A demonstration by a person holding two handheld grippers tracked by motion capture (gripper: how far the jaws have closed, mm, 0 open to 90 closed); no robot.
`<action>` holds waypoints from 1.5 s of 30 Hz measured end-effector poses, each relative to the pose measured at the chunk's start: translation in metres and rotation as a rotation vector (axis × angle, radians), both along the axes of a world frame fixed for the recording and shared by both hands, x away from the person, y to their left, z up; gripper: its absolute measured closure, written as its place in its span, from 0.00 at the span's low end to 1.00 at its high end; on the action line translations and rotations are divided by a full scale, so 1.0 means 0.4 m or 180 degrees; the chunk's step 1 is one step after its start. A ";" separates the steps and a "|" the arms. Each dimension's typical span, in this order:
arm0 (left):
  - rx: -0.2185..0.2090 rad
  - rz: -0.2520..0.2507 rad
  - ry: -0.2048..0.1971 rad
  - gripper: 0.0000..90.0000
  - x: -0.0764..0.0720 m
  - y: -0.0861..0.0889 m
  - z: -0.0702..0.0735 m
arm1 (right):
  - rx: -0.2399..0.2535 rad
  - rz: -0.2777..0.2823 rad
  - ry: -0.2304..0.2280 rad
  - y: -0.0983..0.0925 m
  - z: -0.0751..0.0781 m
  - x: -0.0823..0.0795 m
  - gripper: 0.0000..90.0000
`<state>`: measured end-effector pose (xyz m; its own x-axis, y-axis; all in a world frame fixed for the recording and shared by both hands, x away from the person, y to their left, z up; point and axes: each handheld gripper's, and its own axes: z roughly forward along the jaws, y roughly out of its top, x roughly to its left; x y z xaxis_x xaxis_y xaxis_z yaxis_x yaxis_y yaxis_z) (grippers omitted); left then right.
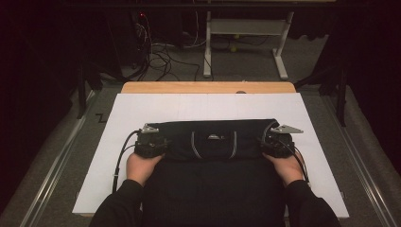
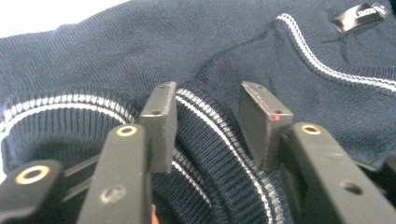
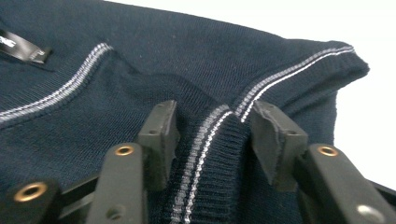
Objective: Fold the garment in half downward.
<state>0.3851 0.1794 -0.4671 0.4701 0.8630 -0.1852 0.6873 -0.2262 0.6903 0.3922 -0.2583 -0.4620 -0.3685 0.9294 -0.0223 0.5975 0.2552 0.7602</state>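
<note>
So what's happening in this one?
A person is folding a dark navy sweater on a white sheet over the table. The left gripper and right gripper sit at opposite ends of the folded part. In each gripper view a white-striped ribbed band lies between the jaws. Whether the pads are pressing on it yet cannot be told.

1. Lying under everything: a white sheet [image 1: 208,106] on a wooden table [image 1: 208,87].
2. Spreading all around: grey carpet floor [image 1: 52,161].
3. Standing far back: a white table frame [image 1: 246,28], black cables [image 1: 163,59] curling beside it.
4. Staying very dark at the back and sides.
</note>
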 end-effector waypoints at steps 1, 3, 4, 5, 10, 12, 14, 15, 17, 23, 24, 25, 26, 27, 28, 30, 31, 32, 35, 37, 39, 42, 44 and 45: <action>0.0023 -0.0014 -0.0004 0.64 -0.001 -0.001 -0.001 | 0.0000 0.0000 0.0000 0.000 0.000 0.000 0.70; 0.0060 -0.0035 -0.0026 0.76 -0.007 -0.002 0.003 | -0.0050 0.0043 -0.0012 0.000 0.006 -0.007 0.84; 0.0060 -0.0035 -0.0026 0.81 -0.007 -0.002 0.003 | -0.0063 0.0070 -0.0025 -0.001 0.010 -0.012 0.85; 0.0103 -0.0035 -0.0097 0.83 -0.014 -0.005 0.008 | -0.0084 0.0091 -0.0062 -0.001 0.013 -0.016 0.86; 0.0101 -0.0040 -0.0241 0.86 -0.029 0.000 0.026 | -0.0064 0.0141 -0.0256 0.001 0.040 -0.045 0.88; 0.0055 -0.0039 -0.0320 0.87 -0.039 0.004 0.038 | -0.0040 0.0181 -0.0331 0.001 0.051 -0.057 0.88; 0.0043 -0.0081 -0.0435 0.87 -0.057 0.009 0.055 | 0.0009 0.0204 -0.0406 0.001 0.062 -0.072 0.88; 0.0043 -0.0081 -0.0435 0.87 -0.057 0.009 0.055 | 0.0025 0.0227 -0.0441 0.001 0.067 -0.080 0.88; 0.0044 -0.0123 -0.0546 0.87 -0.081 0.016 0.070 | 0.0044 0.0259 -0.0498 -0.001 0.075 -0.097 0.88; -0.0071 -0.0164 -0.0694 0.87 -0.126 0.032 0.094 | 0.0149 0.0324 -0.0638 -0.013 0.093 -0.142 0.88; -0.0081 -0.0178 -0.0721 0.87 -0.135 0.034 0.098 | 0.0180 0.0344 -0.0681 -0.017 0.098 -0.161 0.88; -0.0091 -0.0193 -0.0750 0.87 -0.145 0.033 0.102 | 0.0188 0.0352 -0.0702 -0.019 0.100 -0.170 0.88; -0.0117 -0.0240 -0.0805 0.87 -0.167 0.035 0.109 | 0.0199 0.0360 -0.0725 -0.021 0.102 -0.180 0.88; -0.0144 -0.0247 -0.0829 0.87 -0.178 0.036 0.112 | 0.0208 0.0373 -0.0737 -0.023 0.103 -0.190 0.88; -0.0175 -0.0252 -0.0848 0.87 -0.188 0.039 0.115 | 0.0216 0.0387 -0.0757 -0.024 0.104 -0.199 0.88; -0.0213 -0.0267 -0.0869 0.87 -0.209 0.043 0.115 | 0.0231 0.0403 -0.0790 -0.028 0.104 -0.219 0.88; -0.0206 -0.0279 -0.0862 0.87 -0.218 0.045 0.113 | 0.0242 0.0414 -0.0795 -0.030 0.104 -0.229 0.88; -0.0206 -0.0279 -0.0862 0.87 -0.218 0.045 0.113 | 0.0261 0.0423 -0.0797 -0.032 0.104 -0.238 0.88; -0.0191 -0.0303 -0.0823 0.87 -0.242 0.050 0.102 | 0.0260 0.0442 -0.0815 -0.037 0.099 -0.266 0.88; -0.0141 -0.0334 -0.0743 0.87 -0.261 0.054 0.084 | 0.0247 0.0458 -0.0806 -0.040 0.091 -0.283 0.88; -0.0128 -0.0342 -0.0708 0.87 -0.266 0.055 0.076 | 0.0255 0.0477 -0.0775 -0.042 0.080 -0.297 0.88; -0.0102 -0.0365 -0.0599 0.87 -0.283 0.059 0.055 | 0.0233 0.0505 -0.0712 -0.043 0.062 -0.314 0.88; -0.0093 -0.0372 -0.0578 0.87 -0.297 0.062 0.050 | 0.0223 0.0506 -0.0687 -0.046 0.055 -0.325 0.88; -0.0104 -0.0377 -0.0573 0.87 -0.303 0.063 0.050 | 0.0223 0.0506 -0.0687 -0.046 0.055 -0.325 0.88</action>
